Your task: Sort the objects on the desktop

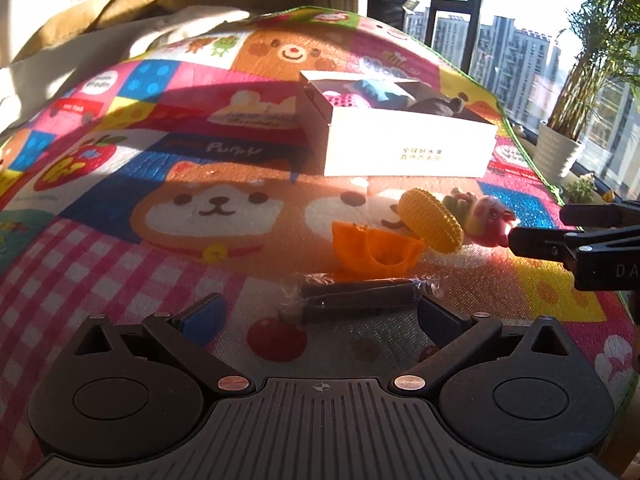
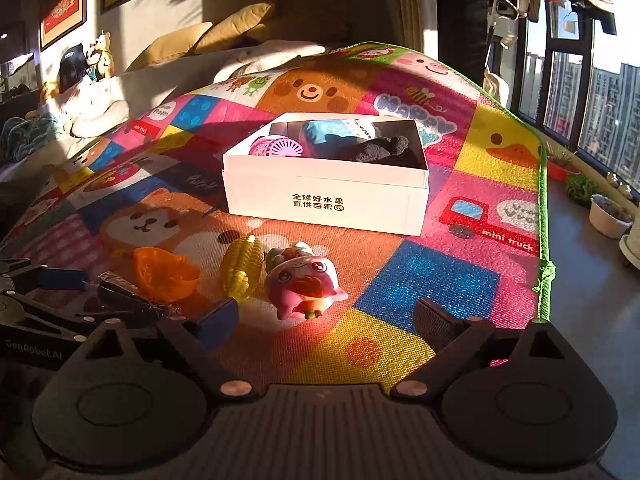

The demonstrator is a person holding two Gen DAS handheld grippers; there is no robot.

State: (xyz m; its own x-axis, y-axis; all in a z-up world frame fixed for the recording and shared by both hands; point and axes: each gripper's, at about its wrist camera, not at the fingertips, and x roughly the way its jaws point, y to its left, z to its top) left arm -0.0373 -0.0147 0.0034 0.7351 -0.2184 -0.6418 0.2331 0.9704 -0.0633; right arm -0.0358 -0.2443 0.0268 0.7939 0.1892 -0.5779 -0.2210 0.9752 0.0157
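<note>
On the colourful play mat (image 1: 160, 264) lie an orange plastic shell (image 1: 376, 252), a yellow corn toy (image 1: 432, 220), a pink cartoon figure (image 1: 488, 216) and a dark bar in clear wrap (image 1: 356, 300). My left gripper (image 1: 320, 312) is open, and the wrapped bar lies just ahead between its fingers, nearer the right one. My right gripper (image 2: 326, 320) is open too, with the pink figure (image 2: 302, 284) just beyond its fingertips. The corn toy (image 2: 242, 268) and orange shell (image 2: 164, 274) are to its left. Behind stands a white box (image 2: 324, 204) holding a pink ball, a blue item and a dark plush.
The mat's green edge (image 2: 542, 208) runs along the right, with bare floor, plant pots (image 2: 608, 216) and a window beyond. Pillows (image 2: 208, 36) and bedding lie at the back left. In the right wrist view my left gripper (image 2: 92, 288) enters from the left.
</note>
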